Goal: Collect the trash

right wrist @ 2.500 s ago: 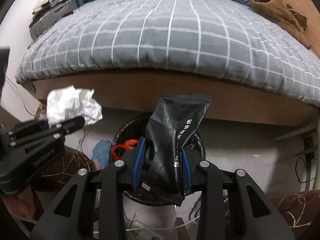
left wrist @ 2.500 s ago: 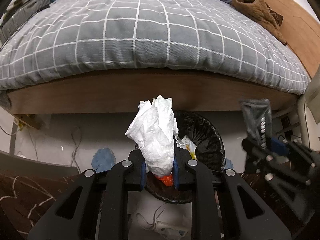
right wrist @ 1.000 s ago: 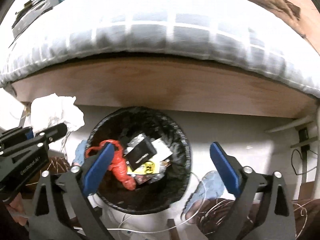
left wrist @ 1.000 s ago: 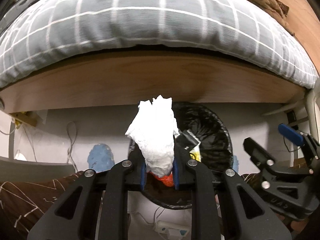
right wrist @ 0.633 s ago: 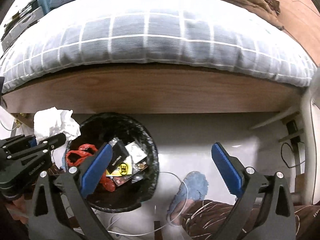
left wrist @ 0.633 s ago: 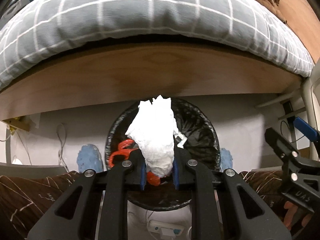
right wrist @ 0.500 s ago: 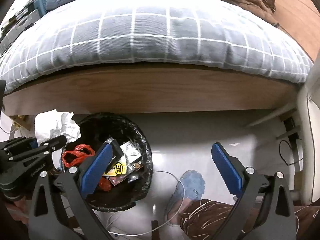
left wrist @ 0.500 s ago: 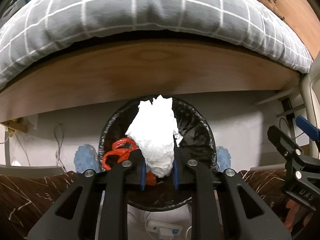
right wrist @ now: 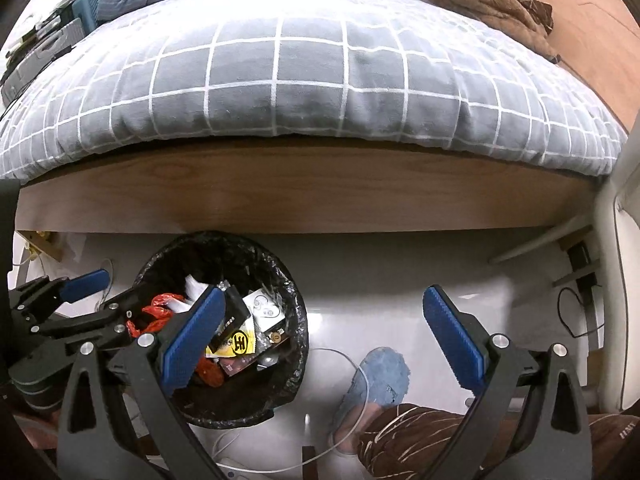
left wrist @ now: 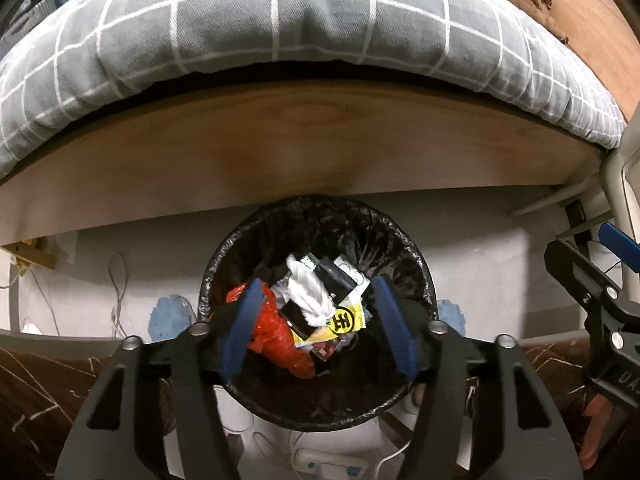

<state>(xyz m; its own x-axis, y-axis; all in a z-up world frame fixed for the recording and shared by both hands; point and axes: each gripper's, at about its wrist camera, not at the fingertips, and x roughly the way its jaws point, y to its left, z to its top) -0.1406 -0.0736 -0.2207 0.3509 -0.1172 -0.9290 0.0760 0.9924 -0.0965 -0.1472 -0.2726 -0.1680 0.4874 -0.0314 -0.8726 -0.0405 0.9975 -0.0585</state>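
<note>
Over the trash bin, left gripper jaws are opening, nothing pinched; tissue should be dropped fully before lifting.

one black-lined trash bin, one white tissue inside, one red bag, one yellow-label wrapper, two blue slippers, one bed, two claws

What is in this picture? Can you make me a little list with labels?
bin: round trash bin lined with a black bag, on the floor beside the bed
in the bin: white tissue, red wrapper, yellow label
left gripper: above the bin, fingers opening, nothing between them
right gripper: open, empty
also: blue slipper on the floor
</note>
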